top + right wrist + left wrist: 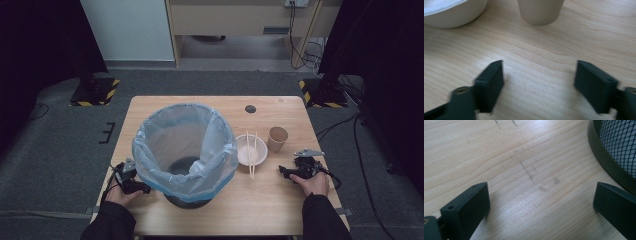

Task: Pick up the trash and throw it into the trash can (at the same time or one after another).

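High view, left gripper near the tabletop's left edge, beside the lined bin, right gripper near the right edge, below paper cup and bowl with chopsticks, left gripper view, jaws wide over bare wood, mesh bin at right, right gripper view, jaws wide and empty, cup and bowl ahead.

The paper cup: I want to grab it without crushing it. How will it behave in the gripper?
The paper cup looks empty and thin-walled, so probably light and easily squashed. It stands upright, narrower at its base, so a sideways nudge may tip it.
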